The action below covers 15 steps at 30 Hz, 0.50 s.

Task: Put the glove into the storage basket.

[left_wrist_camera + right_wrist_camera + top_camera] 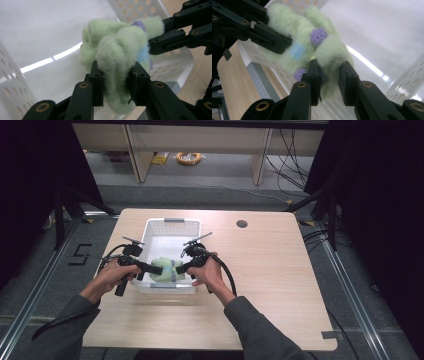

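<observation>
A fluffy pale-green knitted cloth with purple and blue dots hangs bunched over the near end of a white perforated basket. My left gripper comes in from the left and is shut on one end of the green cloth. From the right, my right gripper is shut on the other end of the green cloth. In the left gripper view the right gripper's black jaws pinch the cloth's far side. The left gripper's jaws show at the upper left of the right gripper view.
The basket stands on a light wooden table with a round cable hole at the back right. The basket's white floor lies below the cloth. Shelving legs and cables sit on the floor behind the table.
</observation>
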Available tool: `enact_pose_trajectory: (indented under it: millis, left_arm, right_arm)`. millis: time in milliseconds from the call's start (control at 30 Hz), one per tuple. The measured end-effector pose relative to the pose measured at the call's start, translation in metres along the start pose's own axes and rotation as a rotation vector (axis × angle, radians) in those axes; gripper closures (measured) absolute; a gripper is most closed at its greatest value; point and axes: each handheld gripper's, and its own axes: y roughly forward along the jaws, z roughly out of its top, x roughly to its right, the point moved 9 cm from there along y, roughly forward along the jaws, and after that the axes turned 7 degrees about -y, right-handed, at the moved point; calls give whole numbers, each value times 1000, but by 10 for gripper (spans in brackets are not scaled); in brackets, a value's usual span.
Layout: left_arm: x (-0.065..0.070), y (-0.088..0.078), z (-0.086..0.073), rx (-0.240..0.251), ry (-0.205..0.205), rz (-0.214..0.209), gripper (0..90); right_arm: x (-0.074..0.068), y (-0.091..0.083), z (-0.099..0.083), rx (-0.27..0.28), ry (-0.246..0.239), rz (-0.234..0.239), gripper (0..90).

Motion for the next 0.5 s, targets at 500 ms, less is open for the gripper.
enact_pose_trajectory:
  millis: [500]
  left_arm:
    - [-5, 14, -5, -47, 8, 44, 665]
  right_arm:
    - [4, 11, -6, -66, -37, -44, 730]
